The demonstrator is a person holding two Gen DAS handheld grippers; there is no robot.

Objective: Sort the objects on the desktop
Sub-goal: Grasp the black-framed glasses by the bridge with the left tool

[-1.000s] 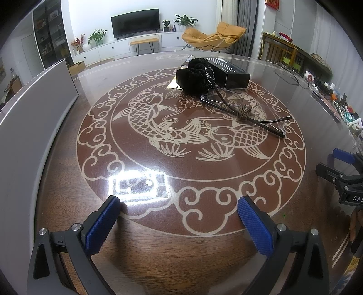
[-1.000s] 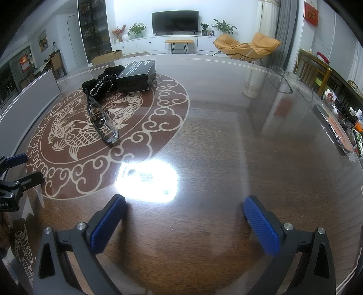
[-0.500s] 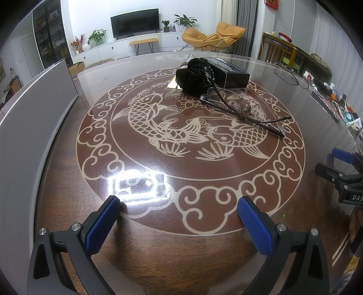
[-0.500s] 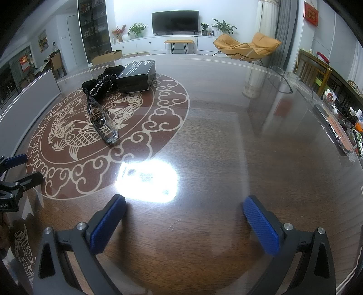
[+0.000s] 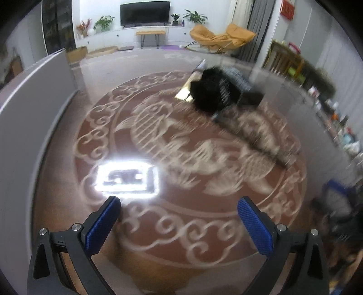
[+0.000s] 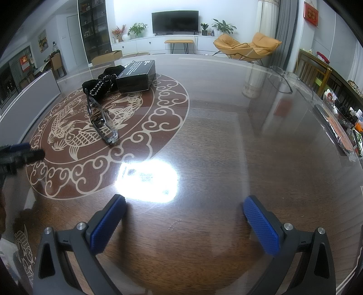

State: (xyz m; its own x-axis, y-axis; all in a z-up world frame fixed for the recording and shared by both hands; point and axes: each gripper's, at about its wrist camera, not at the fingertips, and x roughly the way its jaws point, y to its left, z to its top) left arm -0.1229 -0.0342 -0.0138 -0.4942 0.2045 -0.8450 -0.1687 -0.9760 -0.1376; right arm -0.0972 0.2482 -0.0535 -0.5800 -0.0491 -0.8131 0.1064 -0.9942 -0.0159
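- left gripper (image 5: 179, 217) hangs low over the glass-topped table (image 6: 226, 140), blue pads spread wide w/ nothing between them; the left wrist view is smeared w/ blur, so the unit reads as mid-swing toward the clutter, though that's a judgement.
- right gripper (image 6: 183, 217) sits at the bottom of its frame, fingers wide apart & empty, over bare wood beside a bright lamp glare (image 6: 147, 181); likely parked there to leave the left side room to work.
- the items to sort cluster in the upper left of the right wrist view, well apart from both tools: a black box (image 6: 137, 76), a black pouch (image 6: 99, 85) w/ pale stitching or beads touching the box's left end, & clear-lens glasses (image 6: 102, 122) lying just in front of the pouch on the koi medallion (image 6: 68, 127).
- glasses rest on their side w/ one temple pointing back at the pouch; prob. meant to go inside pouch or box, but no destination is marked.
- nothing gripped yet, so sorting looks barely begun.
- writing: box top carries white print, too small to read; red wall plaque (image 6: 310, 12) at upper right has gold characters, illegible. no brand legible.
- the other gripper's blue tip shows at the left edge of the right wrist view, blurred.
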